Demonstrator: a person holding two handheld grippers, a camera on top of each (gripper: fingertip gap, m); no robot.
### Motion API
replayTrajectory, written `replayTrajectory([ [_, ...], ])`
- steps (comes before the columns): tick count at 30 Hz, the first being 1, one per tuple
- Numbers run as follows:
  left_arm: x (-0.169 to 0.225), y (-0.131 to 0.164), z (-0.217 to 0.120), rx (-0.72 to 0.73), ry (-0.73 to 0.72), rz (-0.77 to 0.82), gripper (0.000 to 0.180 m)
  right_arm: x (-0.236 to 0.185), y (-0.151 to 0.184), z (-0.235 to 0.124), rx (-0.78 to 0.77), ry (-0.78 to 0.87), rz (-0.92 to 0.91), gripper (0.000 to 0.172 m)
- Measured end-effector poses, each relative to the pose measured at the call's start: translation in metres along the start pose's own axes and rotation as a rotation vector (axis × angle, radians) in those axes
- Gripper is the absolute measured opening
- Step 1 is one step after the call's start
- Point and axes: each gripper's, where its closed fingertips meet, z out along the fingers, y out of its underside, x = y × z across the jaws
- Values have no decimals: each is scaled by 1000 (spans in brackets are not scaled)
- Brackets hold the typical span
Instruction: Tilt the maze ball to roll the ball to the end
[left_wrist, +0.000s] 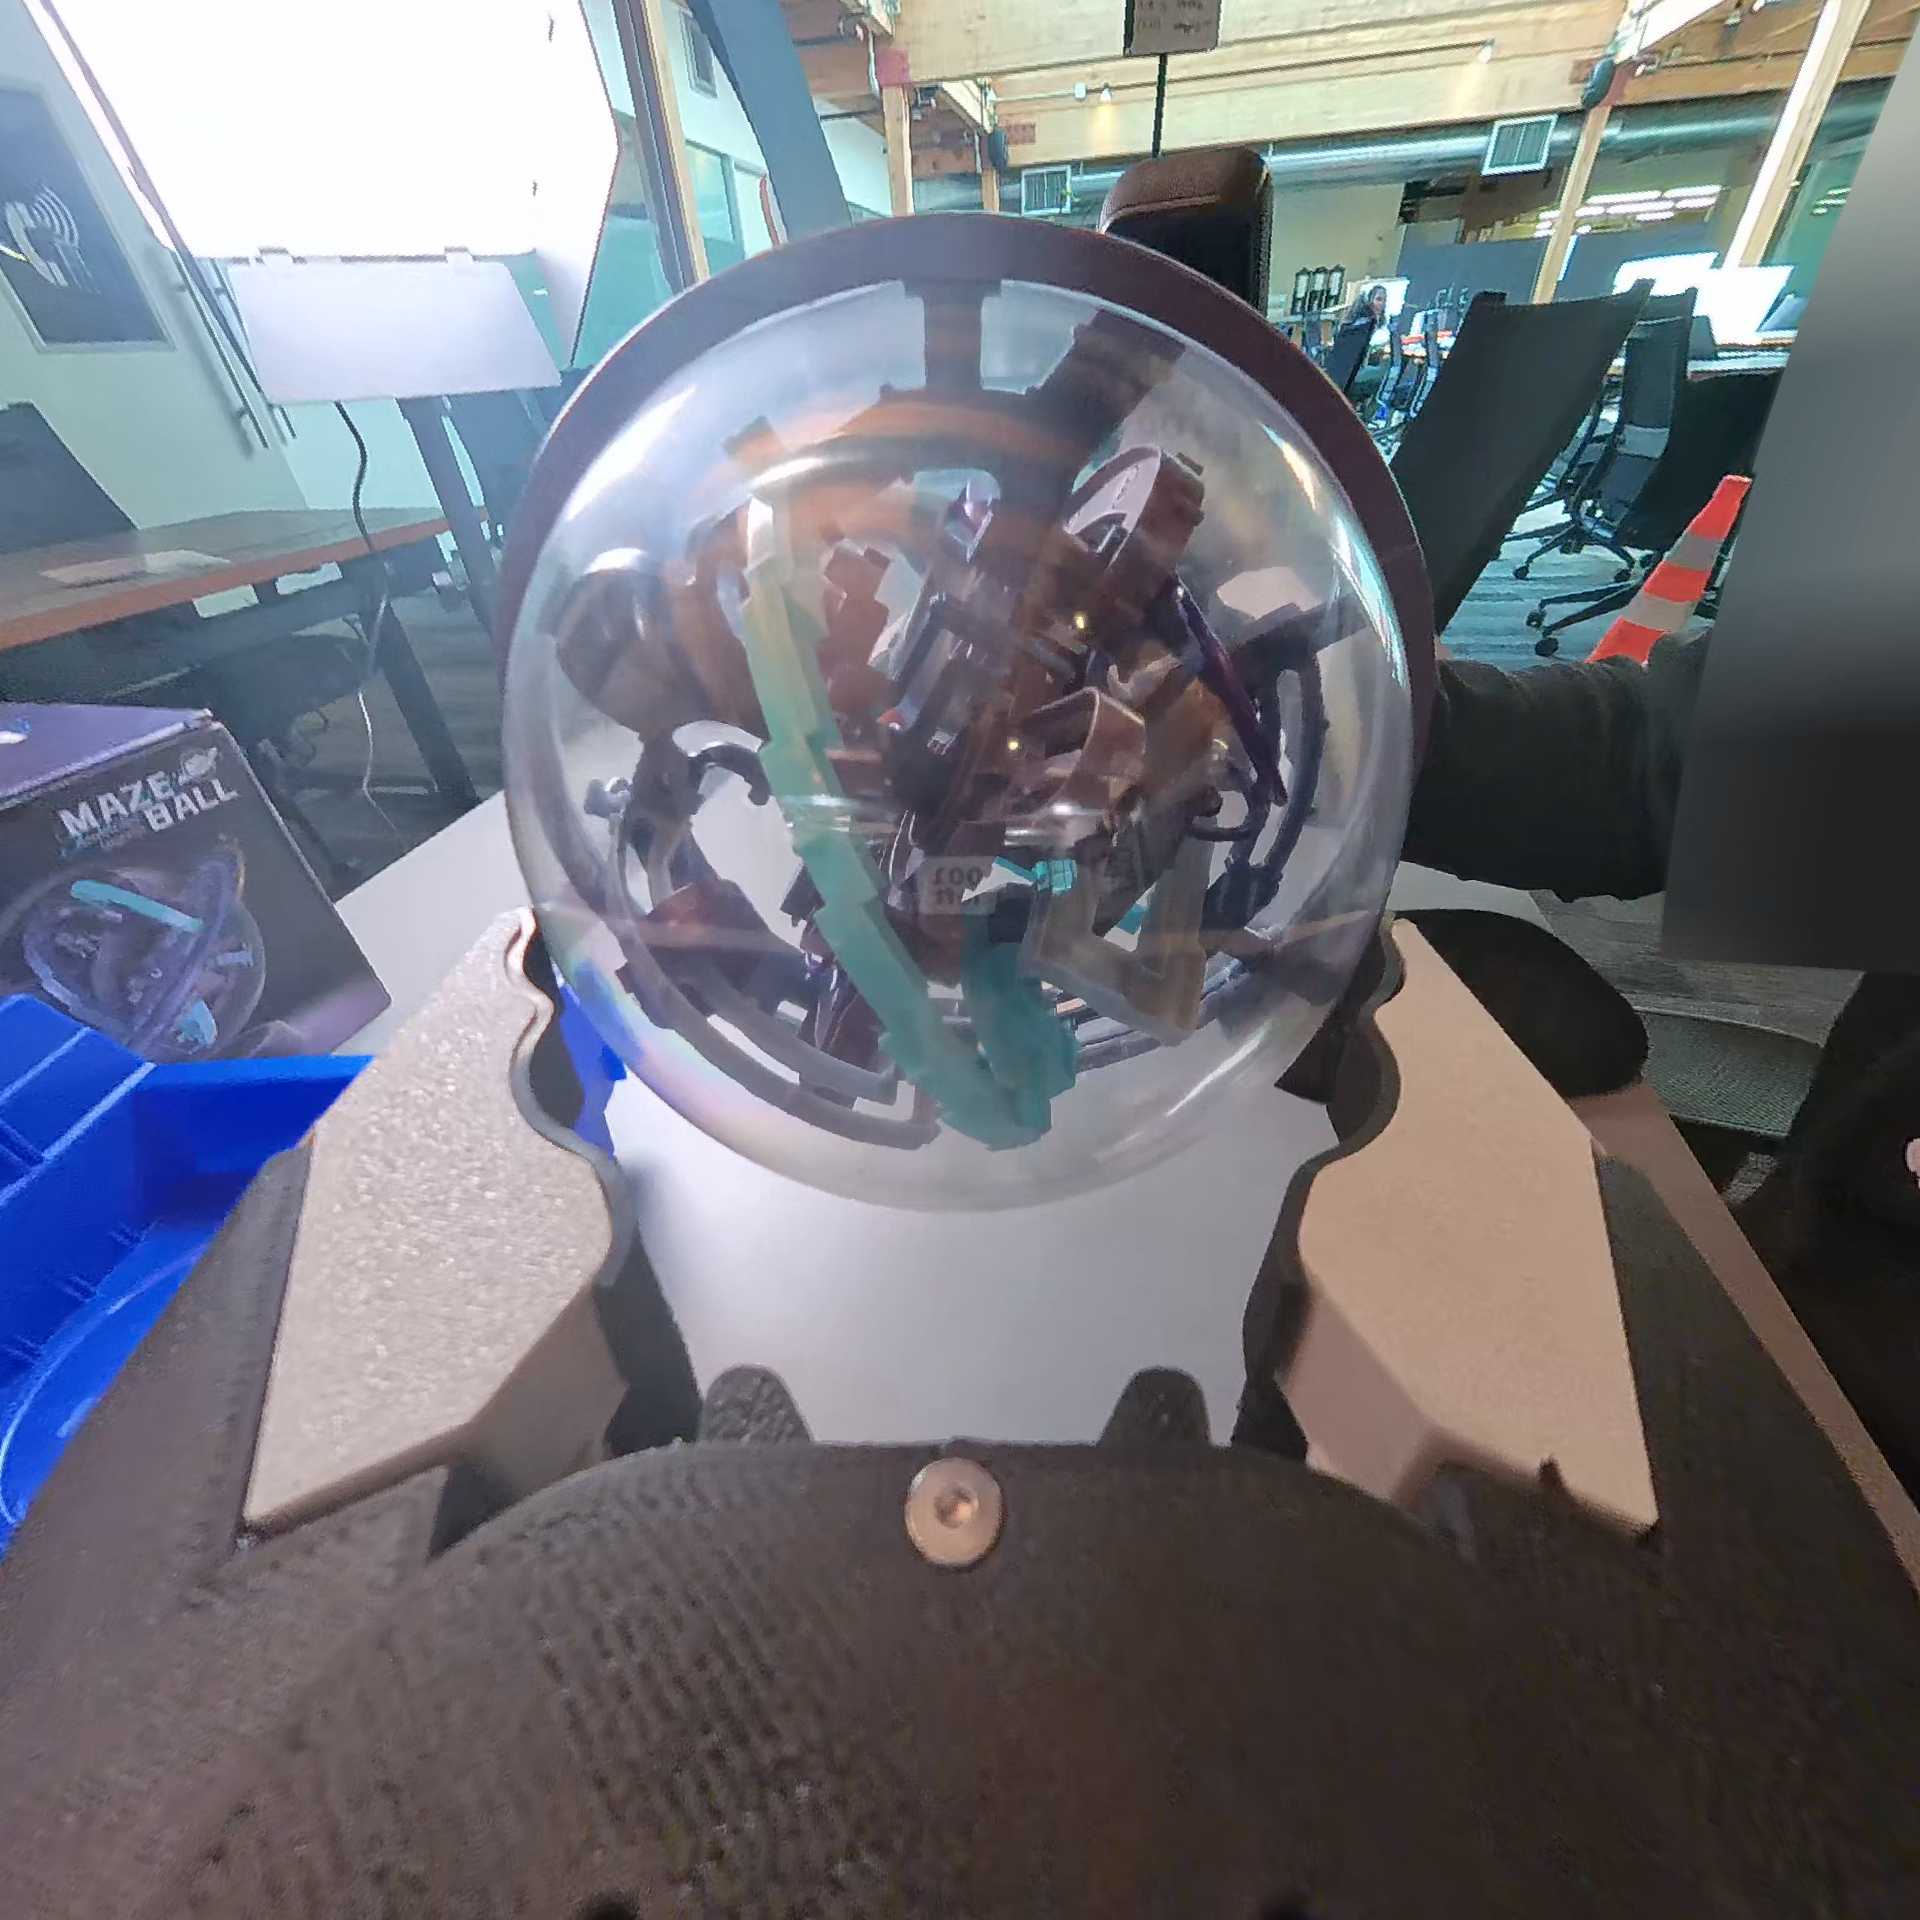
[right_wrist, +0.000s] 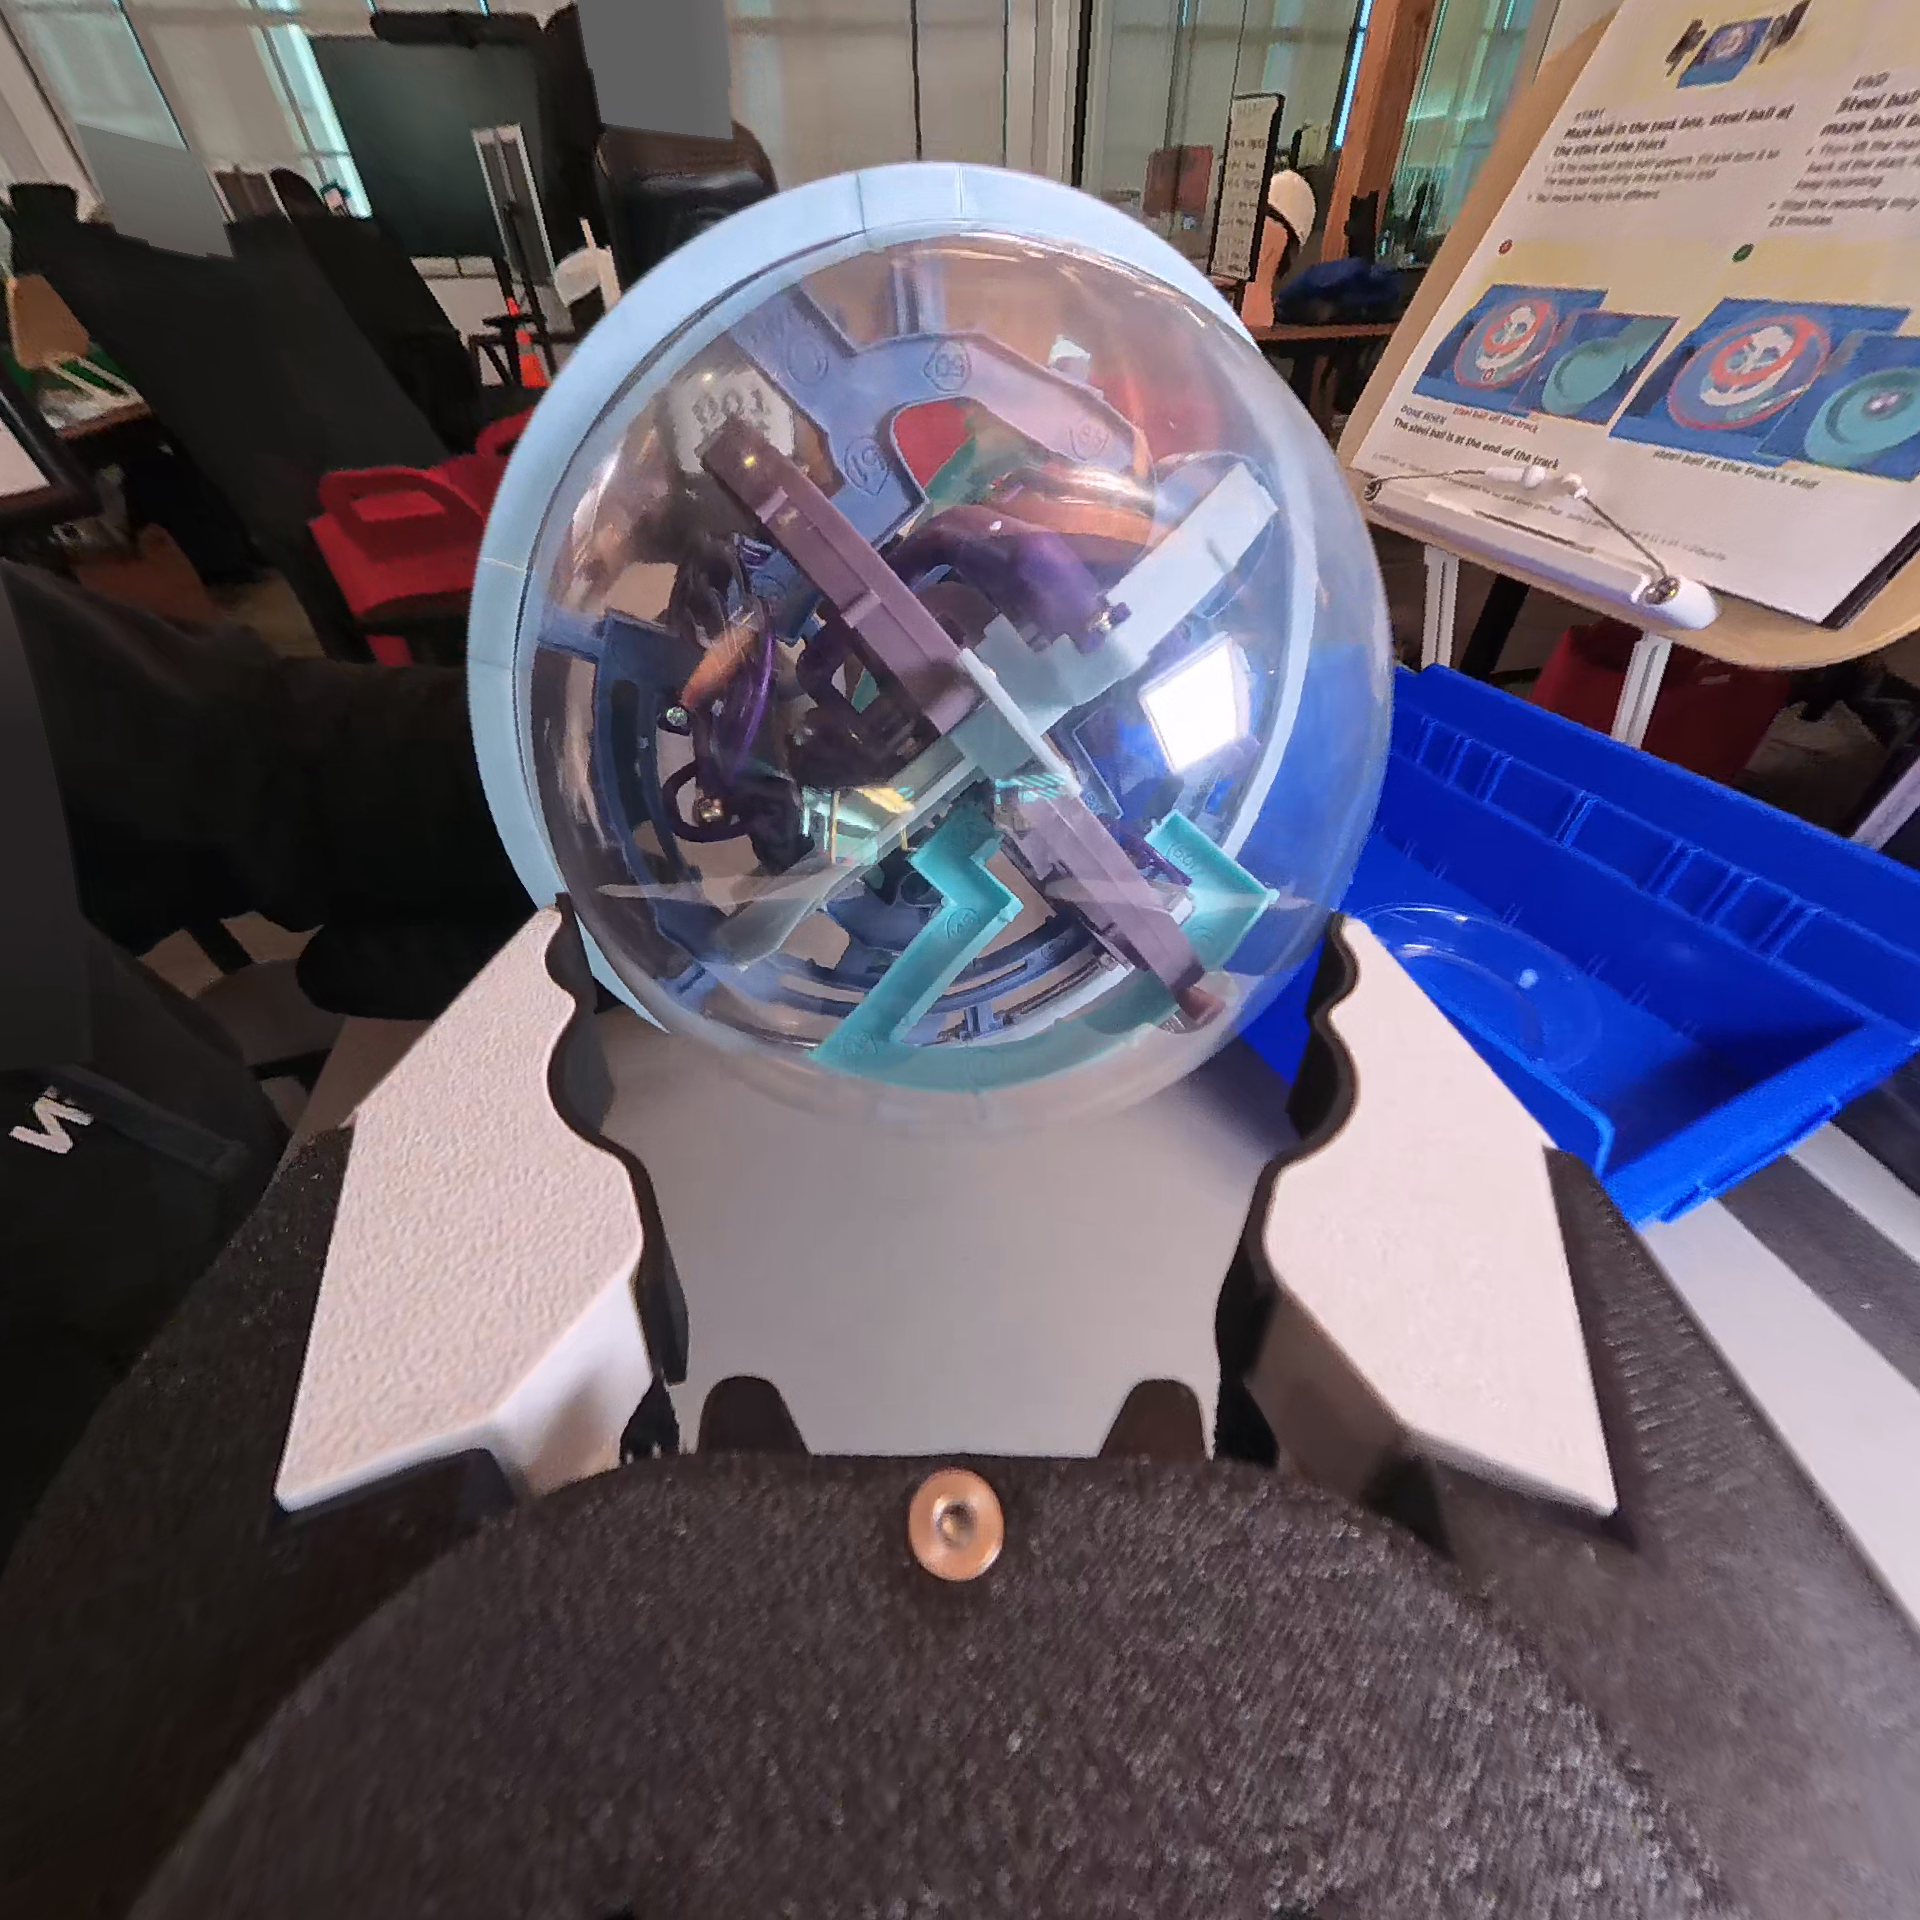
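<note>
Between the wide-spread fingers of the left gripper (left_wrist: 956, 935), in the left wrist view, the clear plastic maze ball with coloured inner tracks (left_wrist: 961, 707) is clamped, both pads appearing pressed to its sides, raised above the white desk (left_wrist: 935, 1299). At the desk's left edge a blue plastic bin (left_wrist: 114, 1174) and a dark printed box (left_wrist: 156, 883) are seen. In the right wrist view, the same sphere (right_wrist: 930, 675) is held by the right gripper (right_wrist: 956, 935), jaws equally wide; contact is partly hidden by glare. The bin (right_wrist: 1662, 935) lies at the right edge.
</note>
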Motion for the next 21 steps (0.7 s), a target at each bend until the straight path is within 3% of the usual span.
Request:
replayTrajectory([
  [11,2,-30,6,54,-13,19,146,1,-29,-13,-45,-1,-38,133],
  [21,11,-26,14,47,10,-162,146,-6,-21,-23,-101,-20,148,133],
])
